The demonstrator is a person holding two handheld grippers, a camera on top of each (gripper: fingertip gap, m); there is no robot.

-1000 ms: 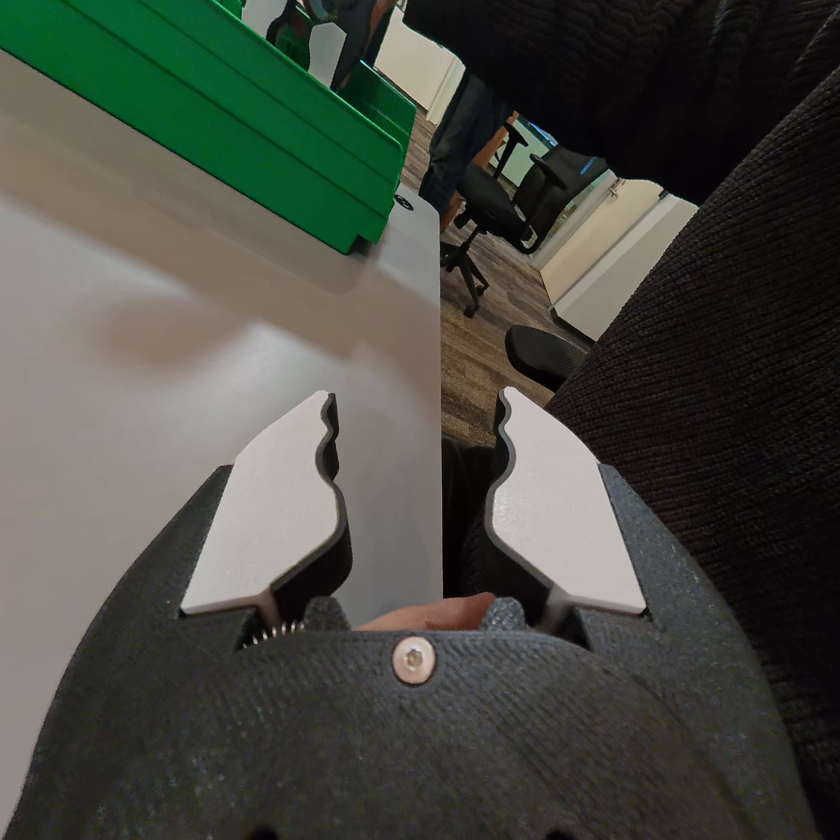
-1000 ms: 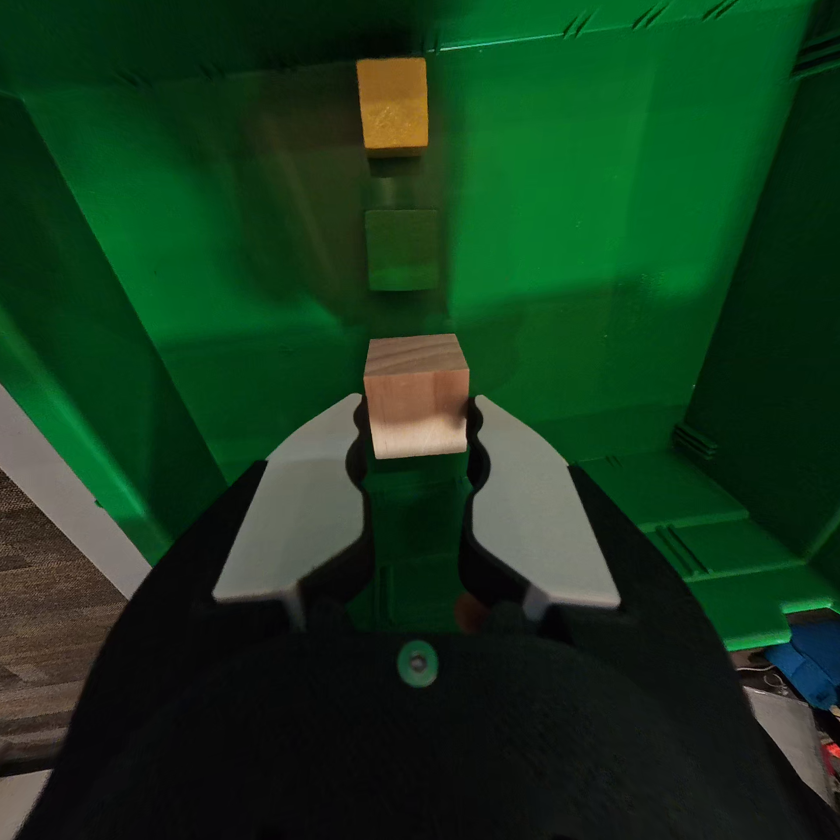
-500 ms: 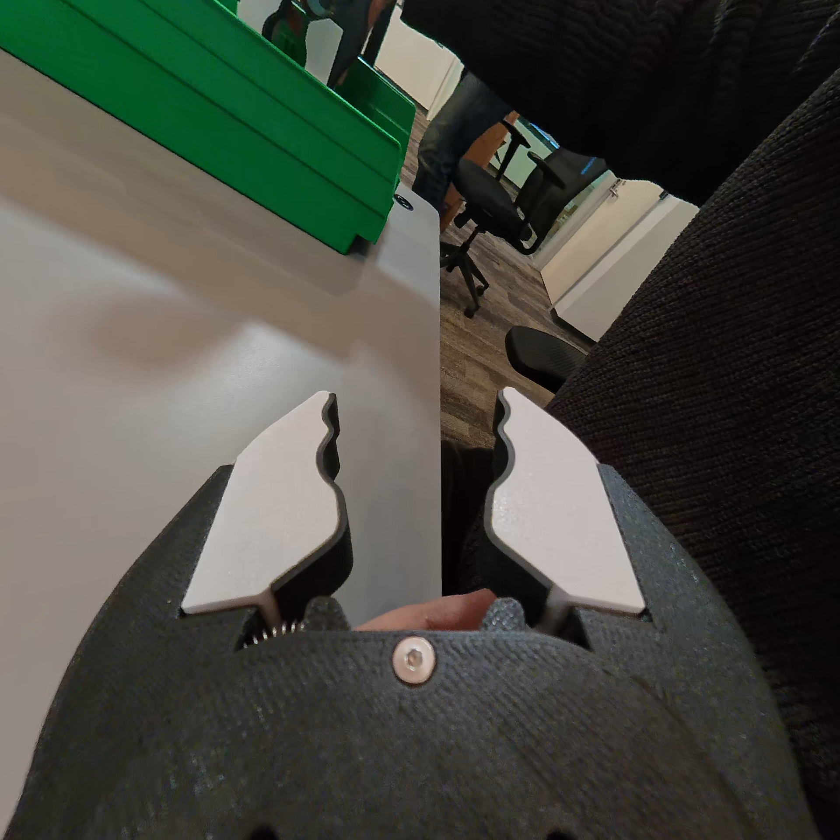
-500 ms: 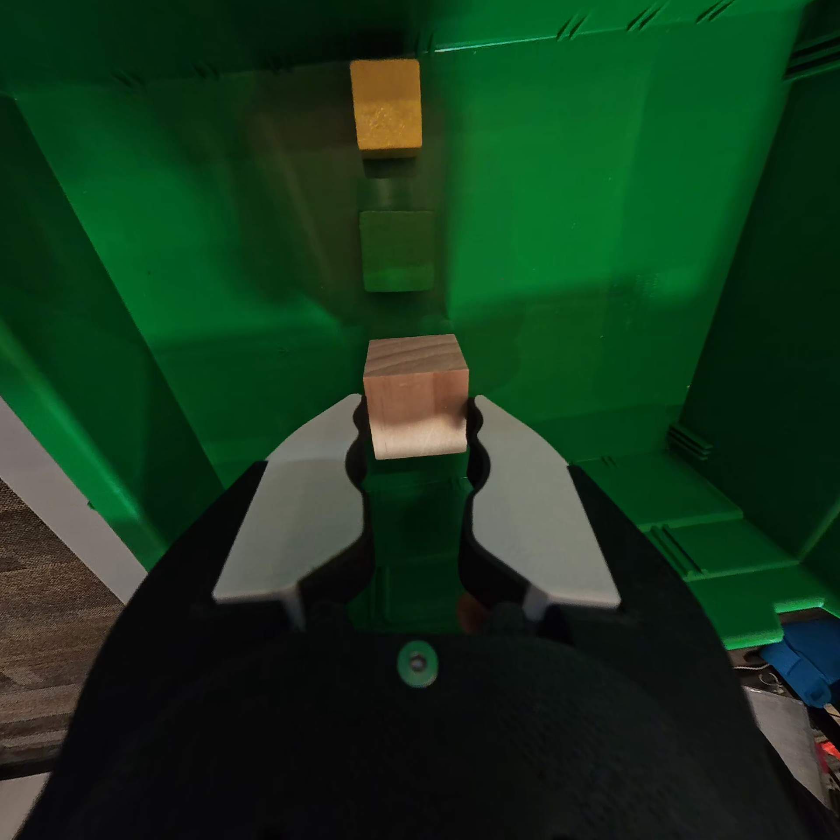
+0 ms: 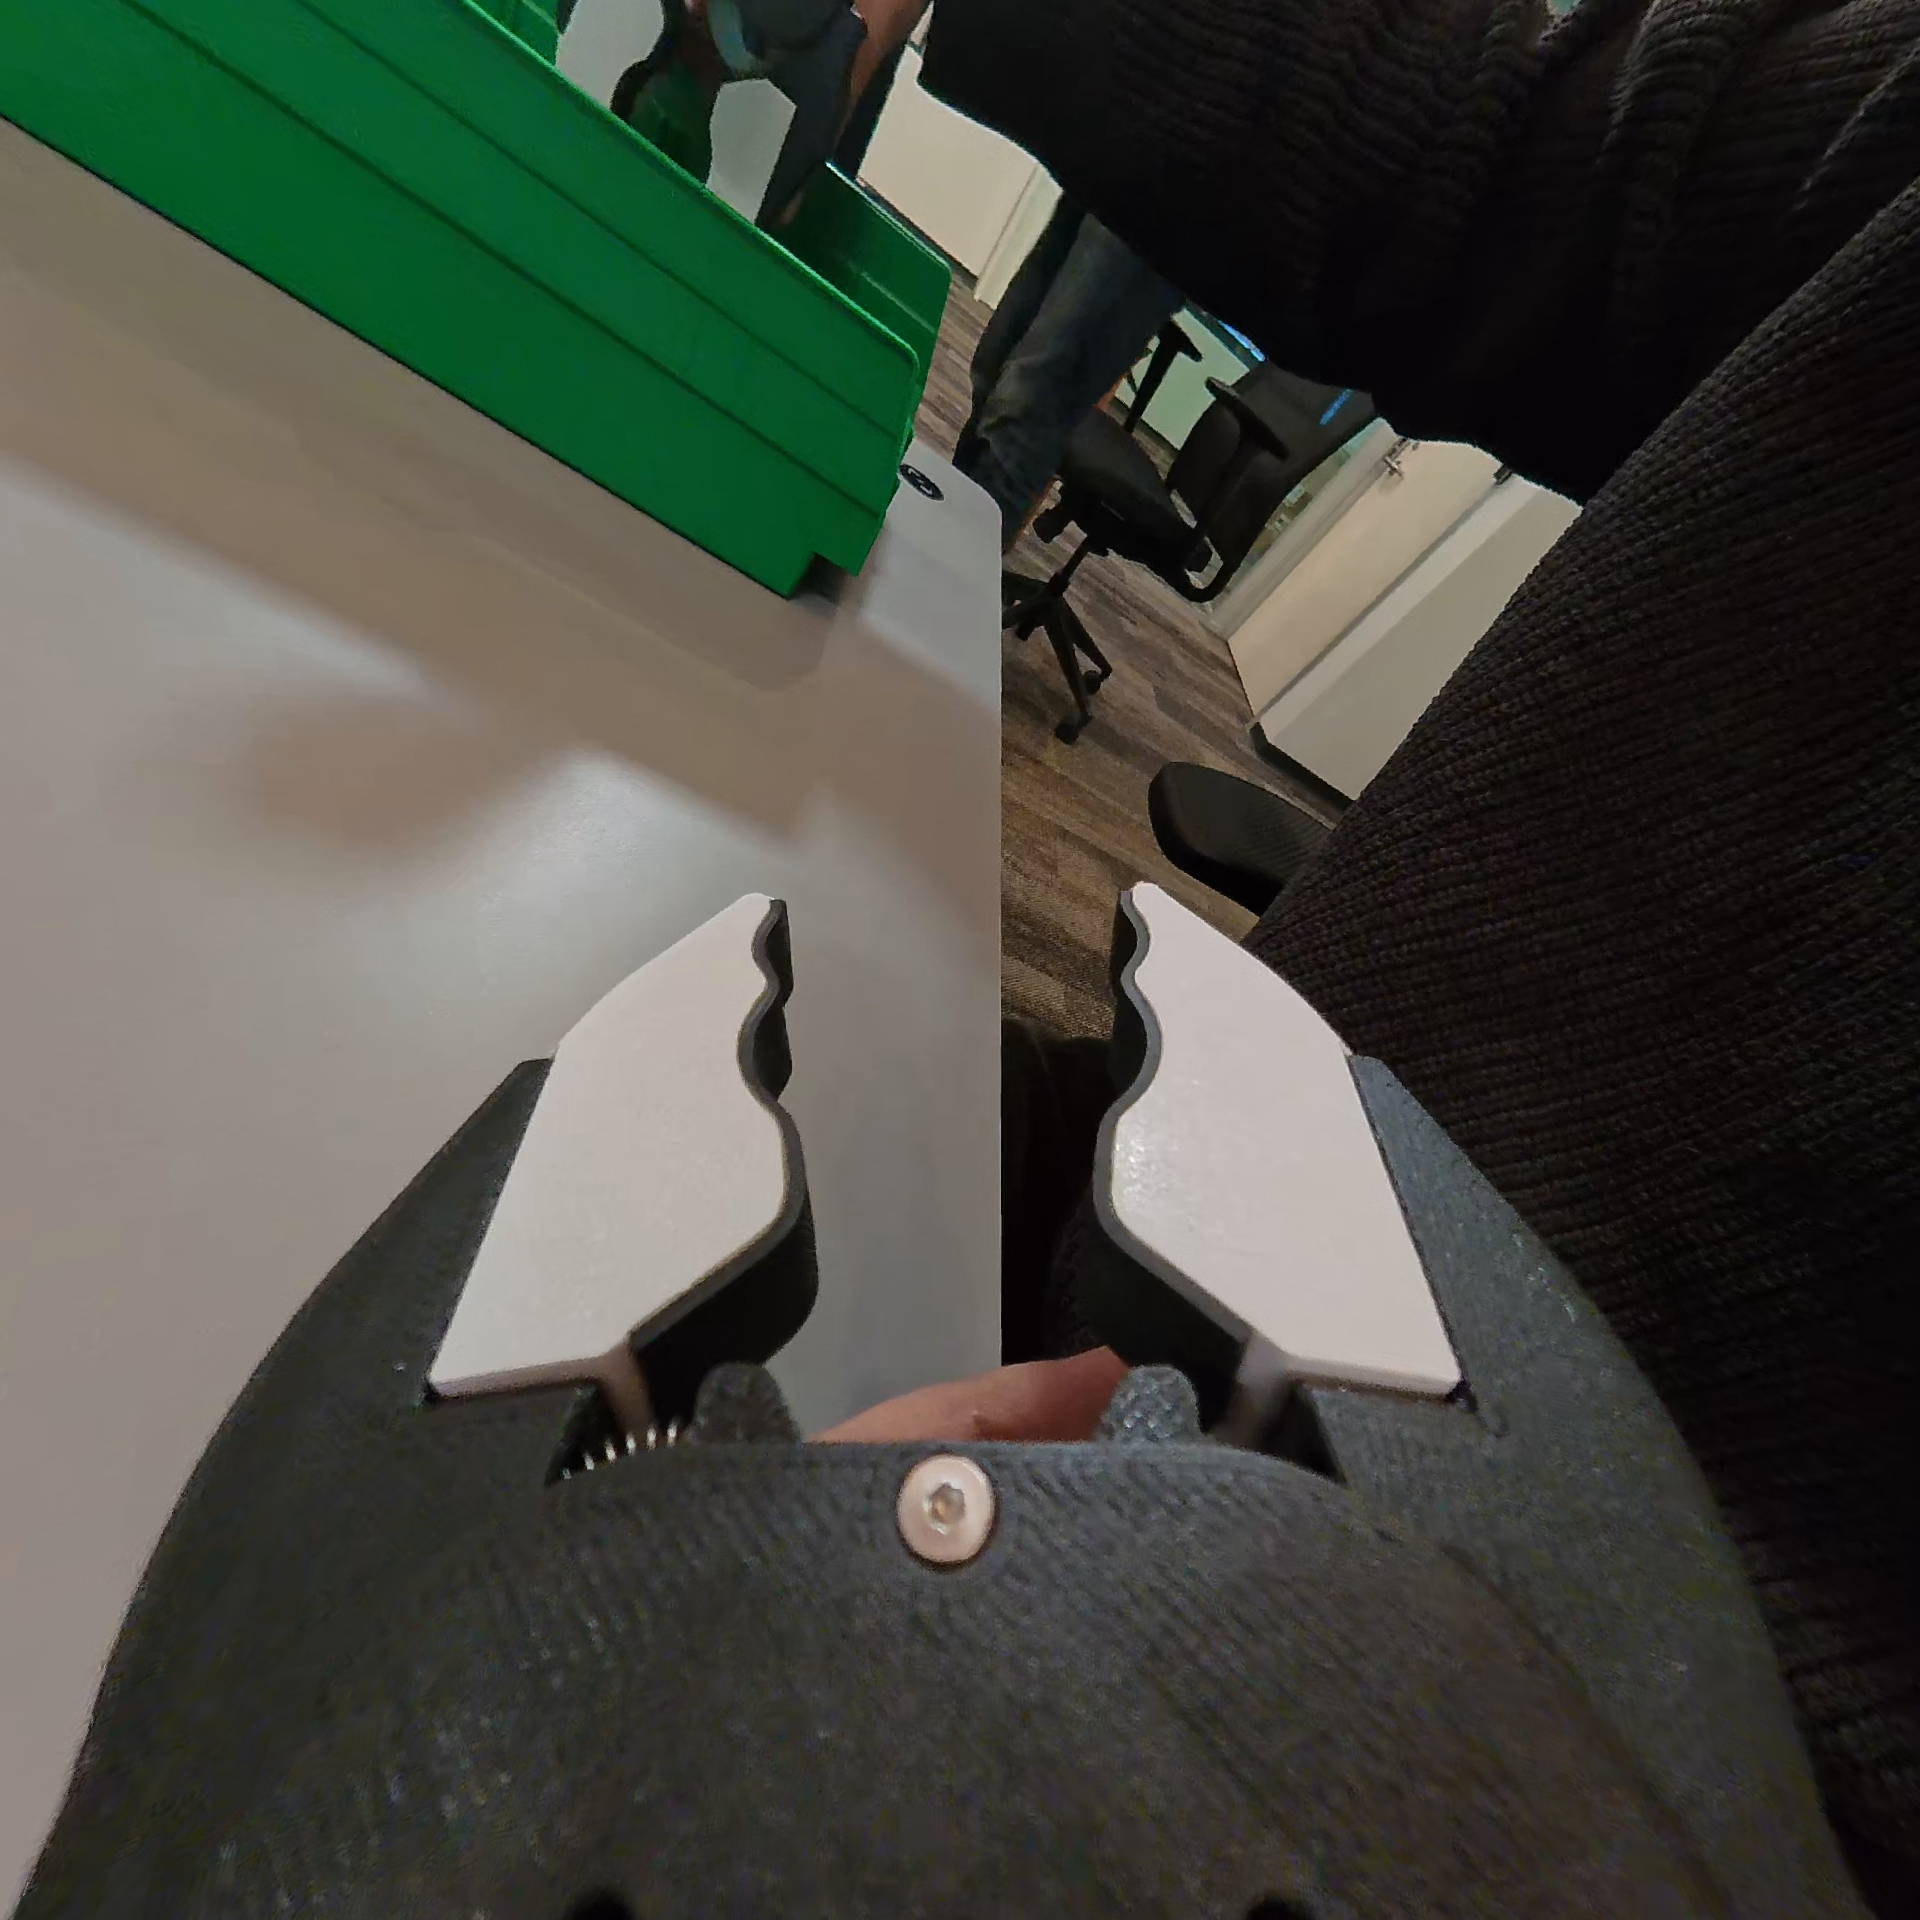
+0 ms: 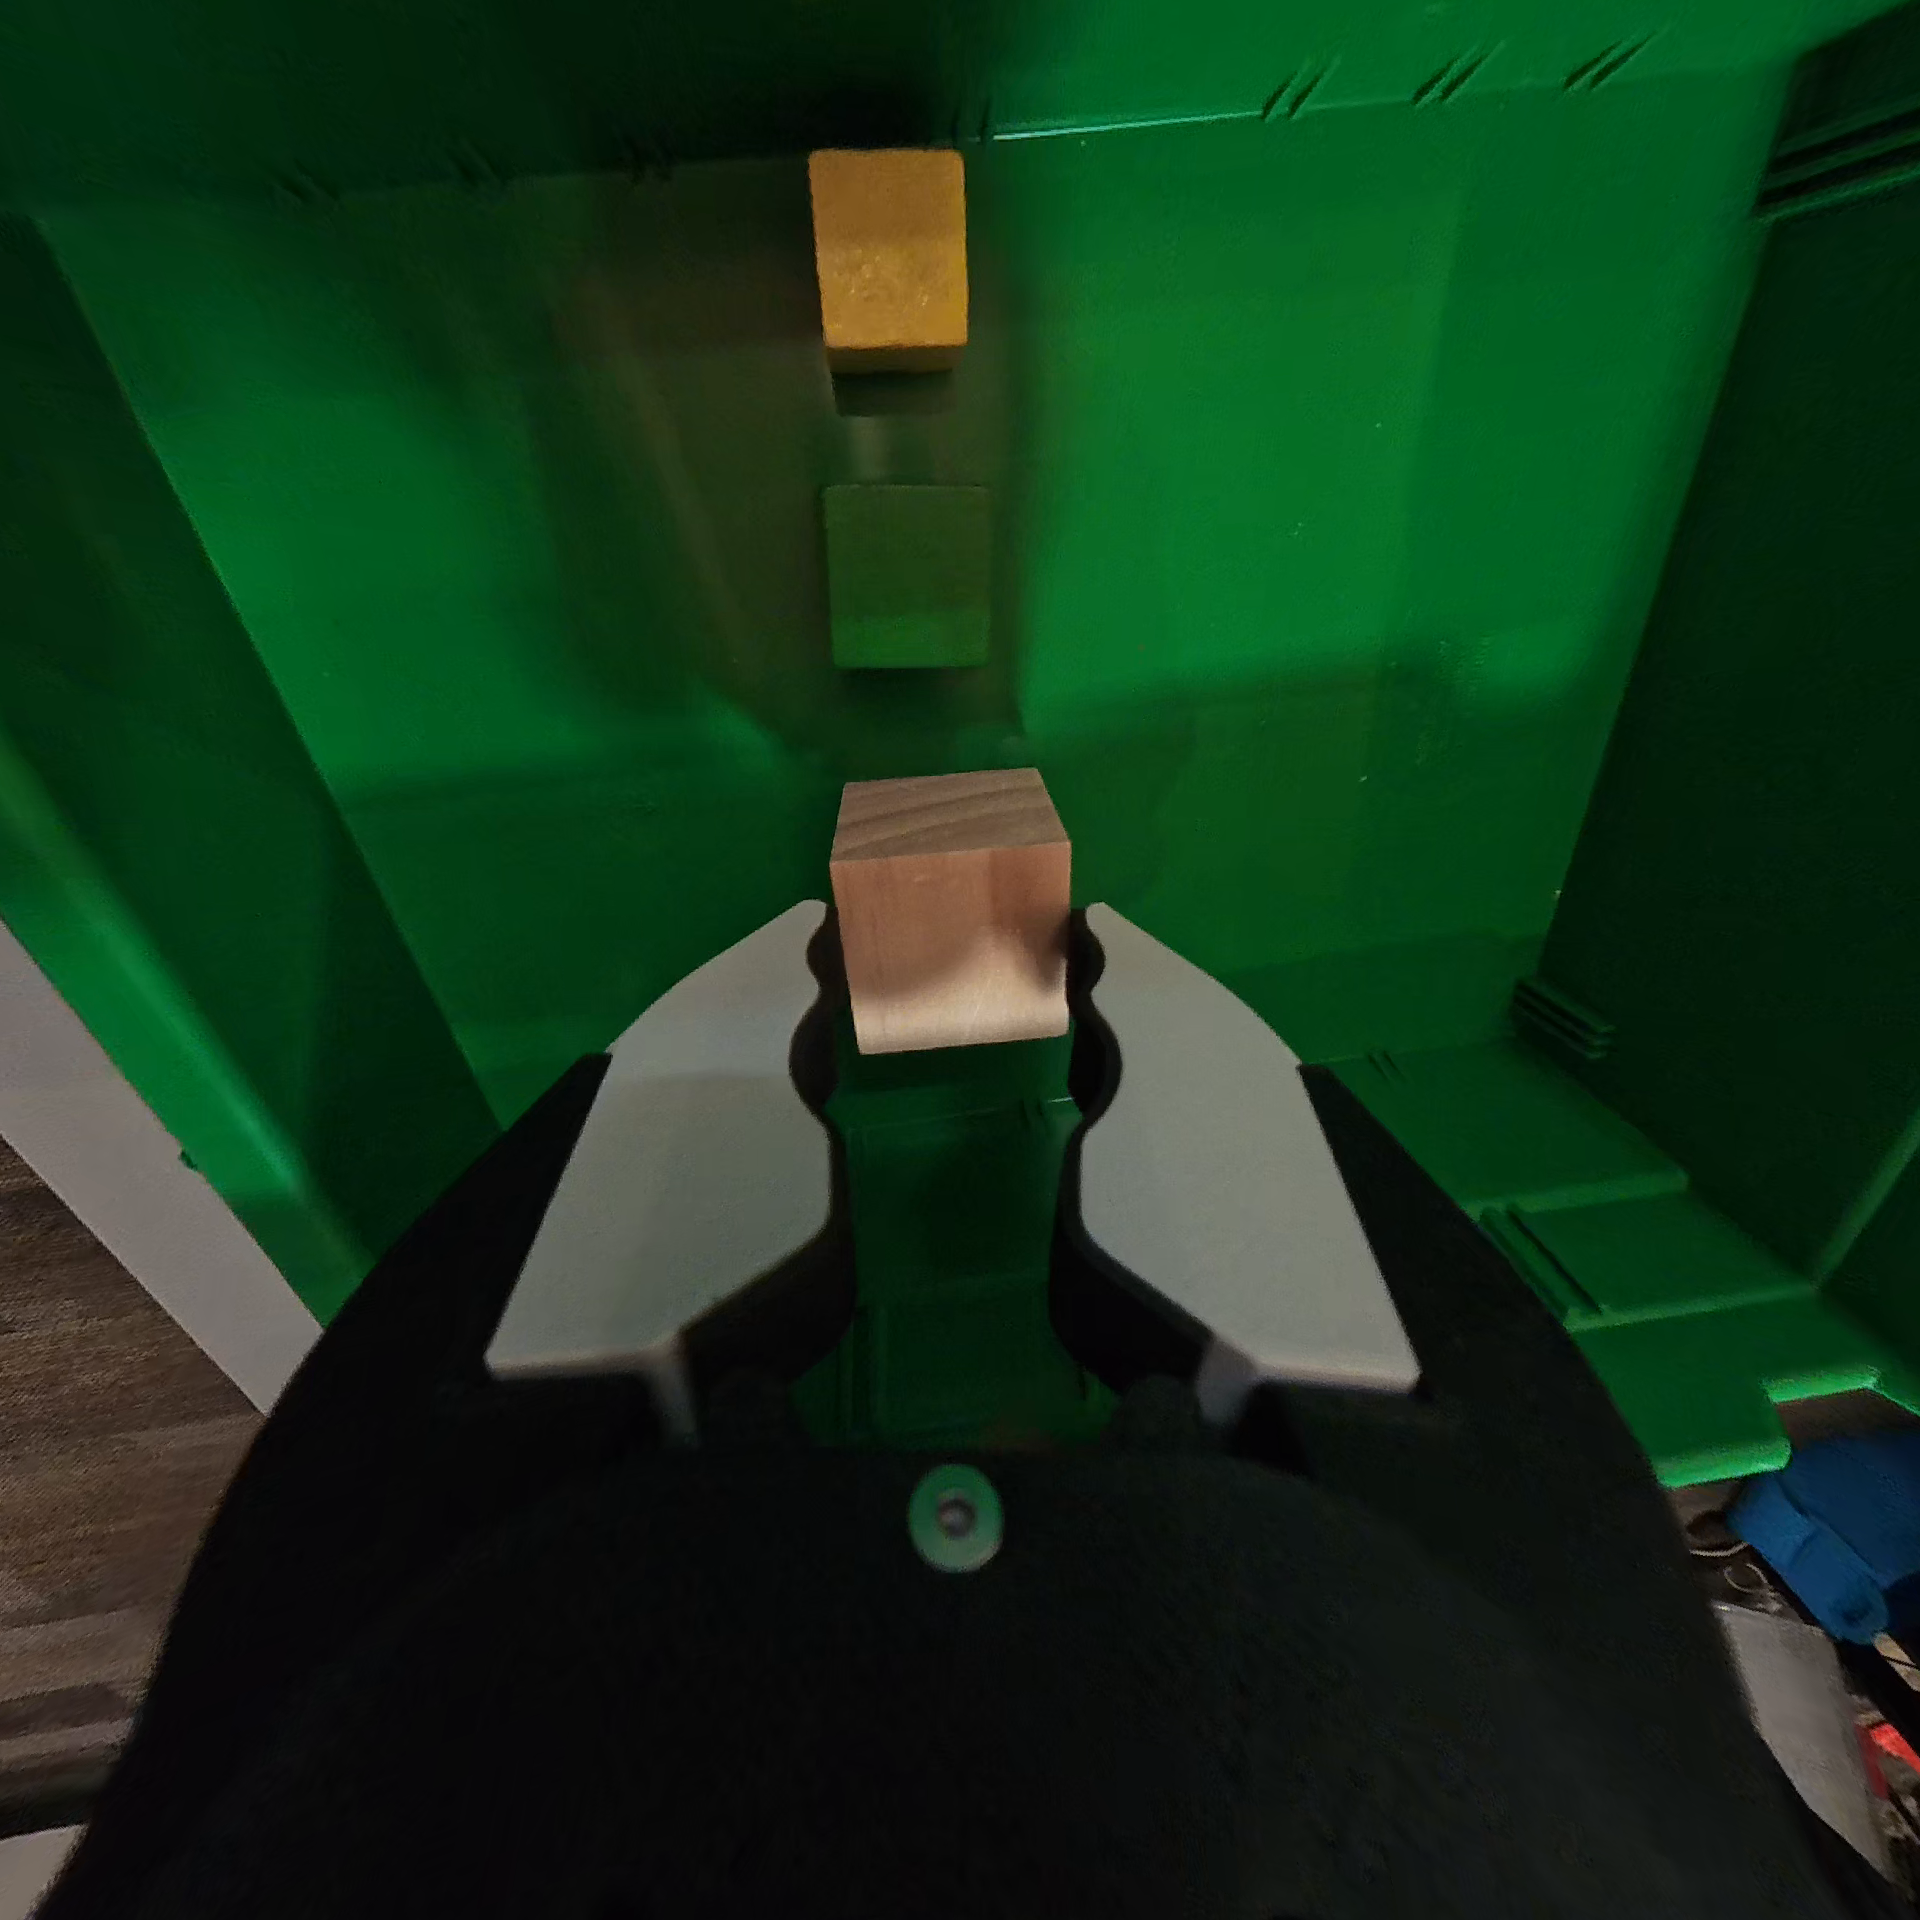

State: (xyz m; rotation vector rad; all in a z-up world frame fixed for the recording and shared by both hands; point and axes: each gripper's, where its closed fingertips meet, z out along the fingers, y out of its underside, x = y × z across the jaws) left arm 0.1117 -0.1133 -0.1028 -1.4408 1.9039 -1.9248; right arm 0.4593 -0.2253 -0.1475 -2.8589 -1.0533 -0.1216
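My right gripper (image 6: 948,920) is shut on a plain wooden cube (image 6: 951,914) and holds it above the floor of a green bin (image 6: 416,582). Beyond it a green cube (image 6: 907,574) and a yellow cube (image 6: 888,260) lie in a line on the bin floor. My left gripper (image 5: 954,909) is open and empty, held low at the edge of a pale table (image 5: 312,831), beside a person's black knitted sleeve (image 5: 1621,935). The green bin also shows in the left wrist view (image 5: 499,270), at the far left on the table.
Black office chairs (image 5: 1174,488) and a person's legs (image 5: 1049,353) stand on the carpeted floor beyond the table's edge. In the right wrist view a blue object (image 6: 1829,1538) lies outside the bin at the lower right, and carpet shows at the lower left.
The right gripper has drifted slightly to the right with the wooden cube, so the bin and its cubes sit a little further left in view. The left gripper has hardly moved.
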